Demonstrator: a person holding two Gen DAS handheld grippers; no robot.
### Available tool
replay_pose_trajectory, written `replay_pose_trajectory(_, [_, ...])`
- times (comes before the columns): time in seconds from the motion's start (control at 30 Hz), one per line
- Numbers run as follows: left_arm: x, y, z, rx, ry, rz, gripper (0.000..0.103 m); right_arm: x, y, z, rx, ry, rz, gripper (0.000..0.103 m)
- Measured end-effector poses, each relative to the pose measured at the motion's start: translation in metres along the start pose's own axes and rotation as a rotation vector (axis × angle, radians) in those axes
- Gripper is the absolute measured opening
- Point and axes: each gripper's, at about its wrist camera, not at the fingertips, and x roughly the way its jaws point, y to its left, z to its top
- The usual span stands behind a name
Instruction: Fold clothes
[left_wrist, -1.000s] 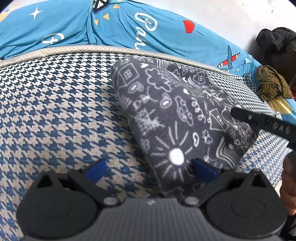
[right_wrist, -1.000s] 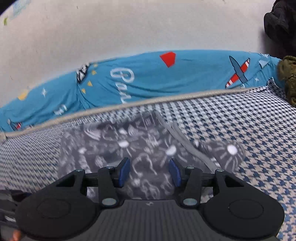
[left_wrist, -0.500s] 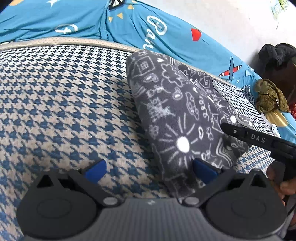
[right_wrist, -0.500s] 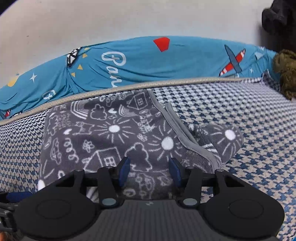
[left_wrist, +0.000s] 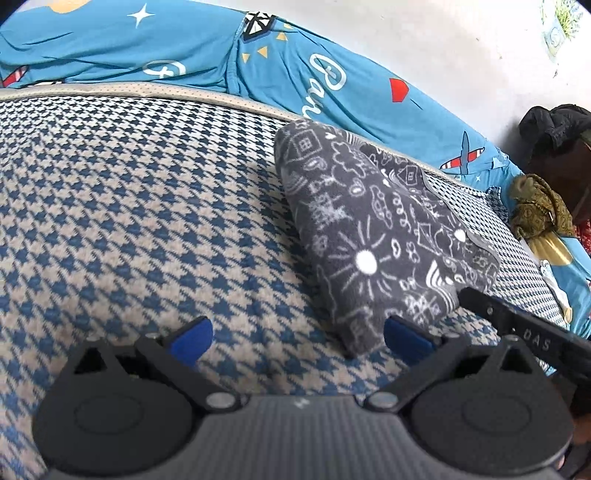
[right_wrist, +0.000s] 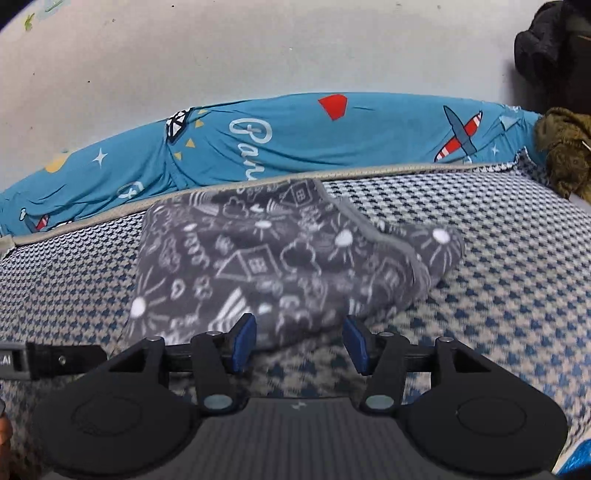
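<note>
while both tongs gape | grey garment (left_wrist: 373, 236) folded on cushion (left_wrist: 129, 221)

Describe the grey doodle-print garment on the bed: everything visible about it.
The grey garment looks like soft fleece, dark grey with white doodles: suns, houses, clouds, hearts. It lies folded into a compact bundle on the blue houndstooth cover, with a lighter grey hem band crossing its top. Neither the left gripper nor the right gripper holds it; both are open beside its near edge.
</note>
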Motion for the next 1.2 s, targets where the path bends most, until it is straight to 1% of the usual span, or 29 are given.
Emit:
replay_pose_trajectory(0.2, [-0.010,0.004,-0.011,-0.016,-0.002,0.030,0.103,-0.007,0.008,-0.017,-0.031,0.024,0.021,0.053])
replay_pose_trajectory(0.3, [-0.013,0.004,-0.013,-0.007,-0.004,0.054,0.103,-0.009,0.013,-0.021,-0.047,0.019,0.023,0.053])
replay_pose_trajectory(0.4, [-0.016,0.004,-0.015,0.002,-0.006,0.080,0.103,-0.010,0.014,-0.021,-0.037,0.010,0.029,0.053])
replay_pose_trajectory(0.53, [-0.015,0.004,-0.016,0.017,-0.005,0.126,0.103,-0.008,0.020,-0.022,-0.038,0.003,0.056,0.053])
replay_pose_trajectory(0.7, [-0.011,0.006,-0.016,0.010,0.028,0.205,0.103,0.000,0.031,-0.029,-0.044,0.053,0.093,0.053])
replay_pose_trajectory(0.87, [-0.016,0.011,-0.017,-0.008,0.033,0.242,0.103,-0.001,0.050,-0.037,-0.092,0.073,0.087,0.053])
replay_pose_trajectory(1.0, [-0.023,0.013,-0.019,-0.001,0.017,0.304,0.103,0.000,0.064,-0.043,-0.111,0.098,0.057,0.053])
replay_pose_trajectory(1.1, [-0.031,0.014,-0.020,0.004,-0.007,0.337,0.103,0.000,0.071,-0.043,-0.111,0.113,0.057,0.053])
replay_pose_trajectory(1.2, [-0.034,0.016,-0.020,0.016,-0.014,0.386,0.103,0.001,0.076,-0.043,-0.109,0.114,0.045,0.053])
